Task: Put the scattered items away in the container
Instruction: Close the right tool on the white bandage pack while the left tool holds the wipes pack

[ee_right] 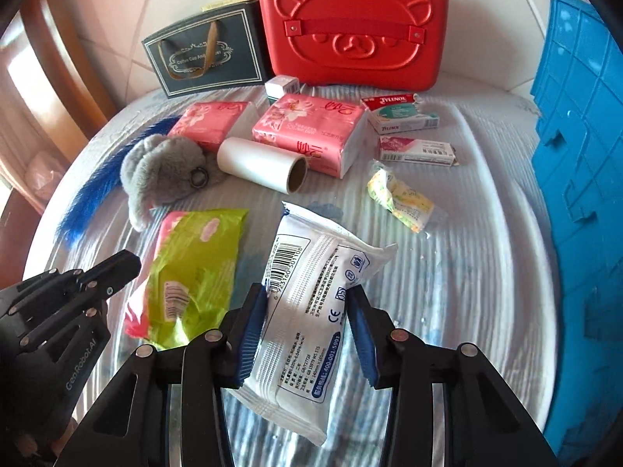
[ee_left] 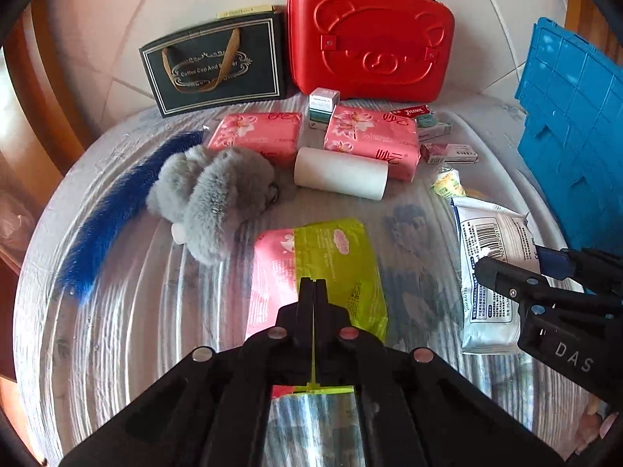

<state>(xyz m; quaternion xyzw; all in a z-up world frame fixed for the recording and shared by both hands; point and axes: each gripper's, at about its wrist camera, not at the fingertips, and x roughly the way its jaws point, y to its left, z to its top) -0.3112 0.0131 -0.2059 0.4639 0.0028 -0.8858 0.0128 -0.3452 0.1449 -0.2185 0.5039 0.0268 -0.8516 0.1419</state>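
My left gripper (ee_left: 314,282) is shut on the near edge of a green wet-wipe packet (ee_left: 338,264), a thin strip of green pinched between its fingers. A pink pack (ee_left: 272,272) shows beneath the green one. In the right wrist view the green packet (ee_right: 194,264) hangs tilted from the left gripper (ee_right: 128,262). My right gripper (ee_right: 307,292) is shut on a white barcoded packet (ee_right: 311,257), its blue pads (ee_right: 253,323) pressing both sides. The blue crate (ee_right: 576,155) stands at the right edge of the quilted surface.
At the back stand a red bear-face case (ee_right: 350,31) and a dark gift bag (ee_right: 202,58). Two pink tissue packs (ee_right: 311,124), a white roll (ee_right: 261,163), a grey plush (ee_right: 163,167), a blue feather (ee_left: 109,214), medicine boxes (ee_right: 405,116) and a small yellow packet (ee_right: 401,198) lie scattered.
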